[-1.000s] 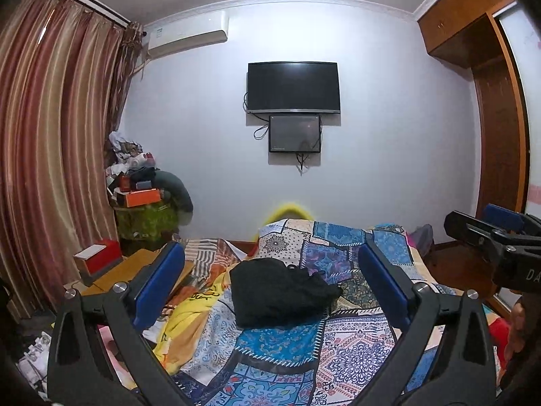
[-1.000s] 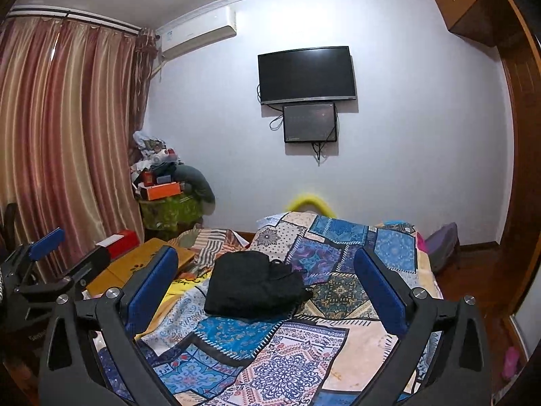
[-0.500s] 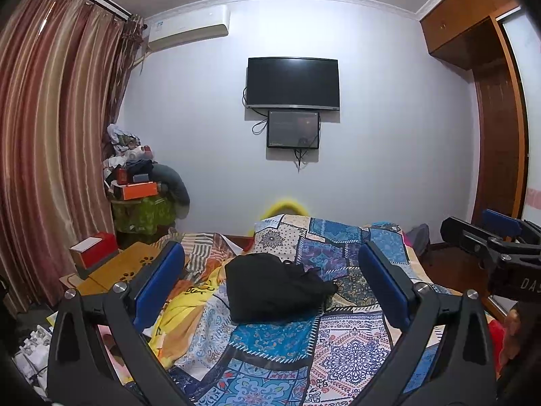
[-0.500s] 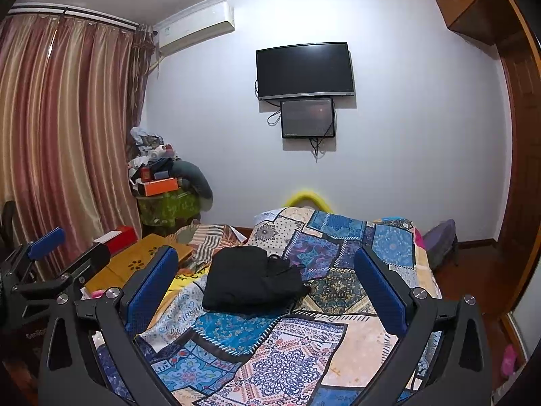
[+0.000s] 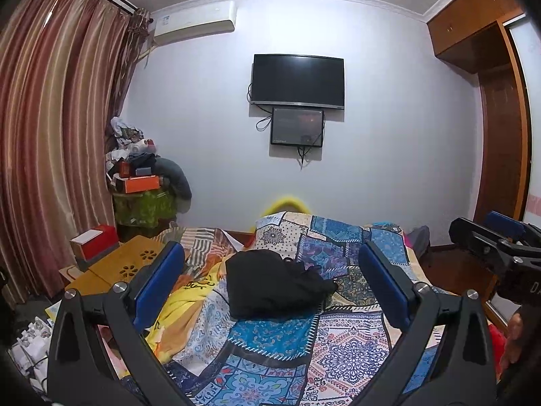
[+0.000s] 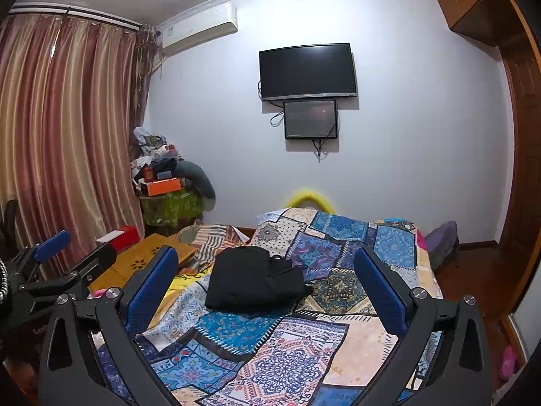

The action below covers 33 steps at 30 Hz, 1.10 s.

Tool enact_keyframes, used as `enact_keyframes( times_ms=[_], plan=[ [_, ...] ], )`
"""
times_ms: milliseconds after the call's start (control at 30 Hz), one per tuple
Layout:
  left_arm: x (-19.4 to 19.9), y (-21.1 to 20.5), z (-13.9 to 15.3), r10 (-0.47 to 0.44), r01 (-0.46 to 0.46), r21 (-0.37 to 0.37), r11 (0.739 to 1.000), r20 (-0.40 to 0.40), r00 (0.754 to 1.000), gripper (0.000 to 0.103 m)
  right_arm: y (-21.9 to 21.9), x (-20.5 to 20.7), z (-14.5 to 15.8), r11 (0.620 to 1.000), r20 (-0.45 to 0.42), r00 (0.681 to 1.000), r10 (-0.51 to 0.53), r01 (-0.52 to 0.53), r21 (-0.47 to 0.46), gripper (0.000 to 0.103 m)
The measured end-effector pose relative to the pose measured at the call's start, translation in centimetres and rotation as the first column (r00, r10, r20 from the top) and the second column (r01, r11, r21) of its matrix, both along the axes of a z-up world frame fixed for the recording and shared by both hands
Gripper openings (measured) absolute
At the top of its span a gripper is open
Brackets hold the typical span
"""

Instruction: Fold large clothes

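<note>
I see the bed (image 5: pixel 280 365) filling the lower middle of both views, covered by a patchwork quilt (image 6: pixel 297 355) in blues, purples and cream. Everything else I place from that bed.

Past its far end, on the wall, hangs a dark television (image 5: pixel 298 81) with a smaller screen (image 5: pixel 297 126) directly under it. Left of the bed are striped curtains (image 5: pixel 57 135), and beside the bed on that side sits a low yellow wooden bench (image 5: pixel 118 267) carrying a red and white box (image 5: pixel 94 245). Behind that bench a green-covered stand (image 5: pixel 143 204) holds a heap of boxes and cloth; I cannot make out the single items.

The black garment (image 5: pixel 275 286) lies bunched on the quilt, near the middle of the bed, slightly toward its left edge, touching nothing but the quilt.

My left tool (image 5: pixel 270 282) hangs above the near end of the bed with its blue pads (image 5: pixel 159 280) spread wide, gripping nothing and touching nothing. My right tool (image 6: pixel 267 286) is likewise above the near end, its pads (image 6: pixel 380 296) wide apart and empty. In each view the garment shows between the fingers, well beyond them. The other tool shows at the frame edge in each view.
</note>
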<state>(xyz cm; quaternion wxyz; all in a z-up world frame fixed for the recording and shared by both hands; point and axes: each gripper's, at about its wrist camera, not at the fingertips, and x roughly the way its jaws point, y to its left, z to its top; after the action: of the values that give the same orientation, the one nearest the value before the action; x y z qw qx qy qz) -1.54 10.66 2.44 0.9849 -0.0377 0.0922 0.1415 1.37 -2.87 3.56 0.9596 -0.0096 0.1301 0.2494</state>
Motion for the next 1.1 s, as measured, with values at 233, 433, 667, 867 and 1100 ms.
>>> enact_keyframes(
  times_ms=[233, 433, 667, 867, 1100],
  plan=[
    [-0.09, 0.19, -0.12, -0.008, 0.008, -0.021, 1.0, -0.002, 1.0, 0.103, 0.11, -0.21, 0.32, 1.0, 0.004, 1.0, 0.003, -0.003, -0.011, 0.103],
    [-0.1, 0.21, -0.06, -0.024, 0.023, -0.025, 0.999, -0.005, 1.0, 0.103, 0.13, -0.15, 0.3, 1.0, 0.004, 1.0, 0.002, -0.002, -0.011, 0.103],
    [-0.11, 0.15, -0.14, -0.044, 0.044, -0.028, 0.999, -0.01, 0.999, 0.103, 0.03, -0.15, 0.31, 1.0, 0.005, 1.0, -0.002, 0.002, -0.011, 0.103],
    [-0.11, 0.0, -0.14, -0.055, 0.055, -0.031, 0.998, -0.017, 0.998, 0.103, -0.07, 0.01, 0.29, 1.0, 0.001, 1.0, -0.009, 0.009, -0.009, 0.103],
    [-0.3, -0.32, -0.07, -0.061, 0.06, -0.026, 0.998, -0.012, 0.998, 0.103, -0.19, 0.27, 0.3, 1.0, -0.005, 1.0, -0.017, 0.017, -0.004, 0.103]
  ],
)
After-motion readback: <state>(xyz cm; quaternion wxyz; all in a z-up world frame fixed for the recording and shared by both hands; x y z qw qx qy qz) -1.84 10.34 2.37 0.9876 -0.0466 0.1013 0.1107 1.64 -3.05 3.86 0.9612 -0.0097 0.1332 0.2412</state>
